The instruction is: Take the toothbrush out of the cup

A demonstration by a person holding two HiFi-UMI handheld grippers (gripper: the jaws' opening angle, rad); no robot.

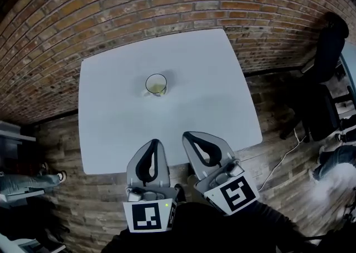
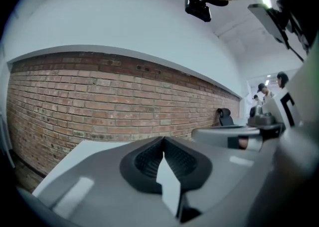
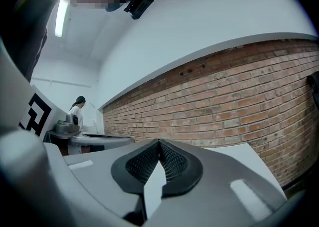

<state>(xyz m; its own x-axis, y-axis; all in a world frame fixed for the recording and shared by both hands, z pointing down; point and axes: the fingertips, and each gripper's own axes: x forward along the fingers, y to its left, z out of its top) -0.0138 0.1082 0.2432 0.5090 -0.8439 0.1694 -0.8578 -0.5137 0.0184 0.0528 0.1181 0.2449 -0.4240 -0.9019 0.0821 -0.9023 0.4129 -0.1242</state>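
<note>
Head view: contents of distant cup (image 1: 156,84) indistinct

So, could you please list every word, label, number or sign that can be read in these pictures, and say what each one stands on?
No readable words or numbers in any view.
left gripper and right gripper: each cube carries a black-and-white square marker pattern, not lettering.
cup: no print can be made out; it is too small to tell.
</note>
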